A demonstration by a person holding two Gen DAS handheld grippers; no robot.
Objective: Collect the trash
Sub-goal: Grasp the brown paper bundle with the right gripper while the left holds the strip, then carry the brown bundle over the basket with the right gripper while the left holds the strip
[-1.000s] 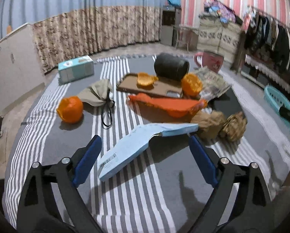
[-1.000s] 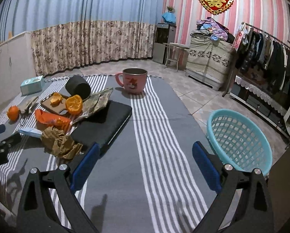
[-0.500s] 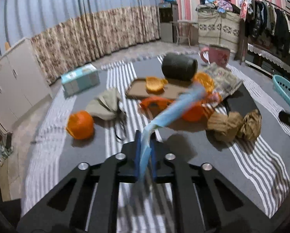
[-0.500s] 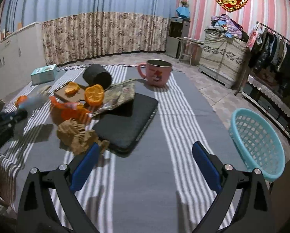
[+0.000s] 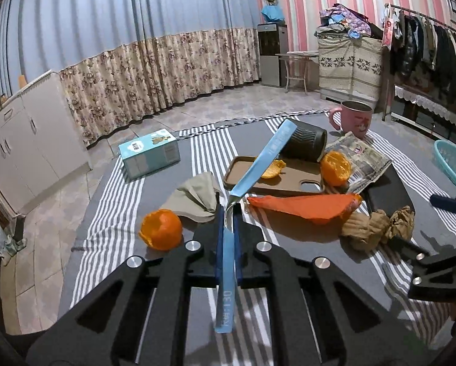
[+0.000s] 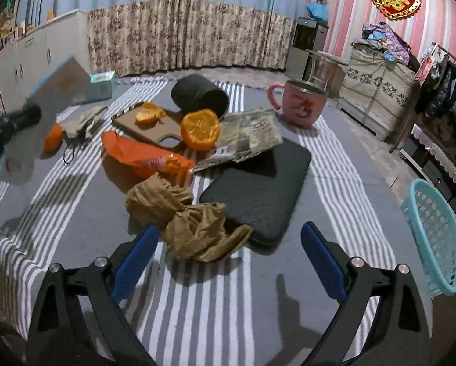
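Grippers: two, the left gripper (image 5: 227, 213) and the right gripper (image 6: 228, 254).
Flattened blue cartons: one (image 5: 263, 160).
Crumpled brown paper balls: two, one (image 6: 157, 196) touching the other (image 6: 202, 231).
Orange snack wrappers: one (image 6: 142, 155).
Orange pieces: three – a peel on the left (image 5: 160, 228), a half shell by the newspaper (image 6: 200, 129), a small scrap on the tray (image 6: 148, 113).
Brown trays: one (image 6: 160, 131).
Newspapers: one, folded (image 6: 247, 135).
Pink mugs: one (image 6: 301, 100).
Dark cups on their side: one (image 6: 199, 94).
Black pads: one (image 6: 260, 192).
Tissue boxes: one (image 5: 148, 157).
Beige caps: one (image 5: 194, 196).
Turquoise baskets: one (image 6: 435, 235).
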